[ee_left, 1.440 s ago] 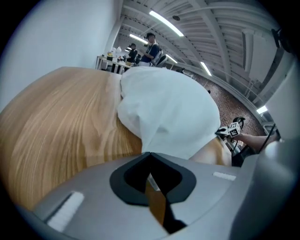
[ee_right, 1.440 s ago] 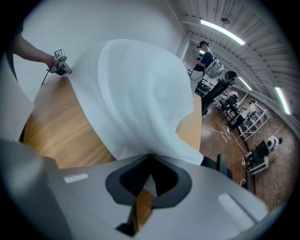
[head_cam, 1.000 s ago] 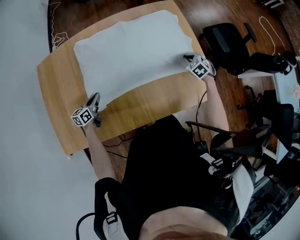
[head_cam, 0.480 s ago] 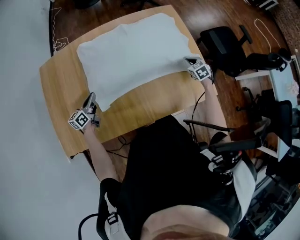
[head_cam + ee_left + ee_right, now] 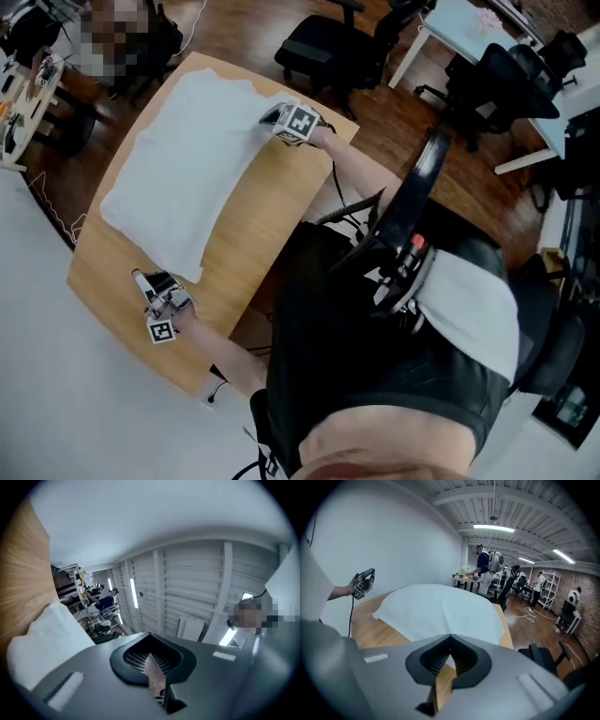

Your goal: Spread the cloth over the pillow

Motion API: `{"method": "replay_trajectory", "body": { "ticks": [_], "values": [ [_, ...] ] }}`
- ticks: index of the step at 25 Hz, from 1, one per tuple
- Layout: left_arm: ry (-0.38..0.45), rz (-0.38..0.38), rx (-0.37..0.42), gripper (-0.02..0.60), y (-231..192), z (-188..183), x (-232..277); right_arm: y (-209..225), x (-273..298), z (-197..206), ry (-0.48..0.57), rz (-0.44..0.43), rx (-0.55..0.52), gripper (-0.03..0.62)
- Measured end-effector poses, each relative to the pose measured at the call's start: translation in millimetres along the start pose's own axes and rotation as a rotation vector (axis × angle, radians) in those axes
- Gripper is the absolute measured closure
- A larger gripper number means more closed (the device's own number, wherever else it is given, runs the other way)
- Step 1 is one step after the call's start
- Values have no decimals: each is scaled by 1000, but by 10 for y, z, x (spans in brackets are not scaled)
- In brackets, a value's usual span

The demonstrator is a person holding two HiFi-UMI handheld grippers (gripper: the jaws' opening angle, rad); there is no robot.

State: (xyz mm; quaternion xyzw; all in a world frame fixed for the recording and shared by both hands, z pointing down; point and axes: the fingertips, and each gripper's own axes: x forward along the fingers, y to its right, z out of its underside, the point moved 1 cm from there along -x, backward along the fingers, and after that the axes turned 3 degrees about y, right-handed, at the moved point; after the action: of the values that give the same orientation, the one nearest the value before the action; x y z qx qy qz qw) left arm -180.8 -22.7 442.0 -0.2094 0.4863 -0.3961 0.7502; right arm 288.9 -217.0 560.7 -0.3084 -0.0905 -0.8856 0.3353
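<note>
A white cloth (image 5: 183,155) lies spread flat over the pillow on the wooden table (image 5: 248,211), covering it fully. In the head view my right gripper (image 5: 270,117) is at the cloth's near right corner, shut with nothing in it. My left gripper (image 5: 143,279) is off the cloth by its near left corner, over bare wood, also shut and empty. The right gripper view looks across the cloth (image 5: 440,611) with the shut right gripper (image 5: 450,651) in front; the left gripper (image 5: 363,584) shows beyond. The left gripper (image 5: 149,655) points upward, with the cloth (image 5: 47,639) at its left.
Black office chairs (image 5: 323,47) stand beyond the table's right end, and a light desk (image 5: 469,28) behind them. Cables (image 5: 56,220) lie on the floor past the table's left edge. A person stands at a workbench (image 5: 485,571) in the background.
The head camera has swung, so the table appears turned. My left gripper has pulled back from the cloth's corner and tilted upward. The right gripper stays at its corner.
</note>
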Motion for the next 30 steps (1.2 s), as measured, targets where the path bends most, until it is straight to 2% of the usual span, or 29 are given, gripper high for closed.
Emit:
{"method": "replay_trajectory", "body": {
  "ticks": [2, 5, 9, 13, 17, 20, 23, 27, 30],
  "values": [
    [58, 70, -40, 581, 157, -80, 120, -67, -115, -63, 21, 6, 13, 591],
    [55, 121, -61, 580, 402, -72, 143, -285, -195, -88, 23, -6, 17, 591],
    [14, 133, -50, 552, 545, -2, 19, -552, -257, -104, 10, -11, -3, 591],
    [-16, 130, -40, 552, 597, 45, -55, -673, -279, -148, 21, -15, -25, 591],
    [-37, 138, -22, 552, 709, 64, -128, -755, -389, -217, 69, -15, -13, 591],
    [-75, 153, 2, 552, 858, 107, -98, -769, -546, -309, 171, -34, 49, 591],
    [-89, 148, 48, 552, 1006, 73, -108, -717, -786, -458, 325, -17, 147, 591],
    [-30, 89, 123, 552, 1312, 6, -483, -751, -1137, -757, 543, -34, 203, 591],
    [-12, 8, 136, 552, 1395, 221, -709, -661, -1510, -906, 661, -57, 187, 591]
  ]
}}
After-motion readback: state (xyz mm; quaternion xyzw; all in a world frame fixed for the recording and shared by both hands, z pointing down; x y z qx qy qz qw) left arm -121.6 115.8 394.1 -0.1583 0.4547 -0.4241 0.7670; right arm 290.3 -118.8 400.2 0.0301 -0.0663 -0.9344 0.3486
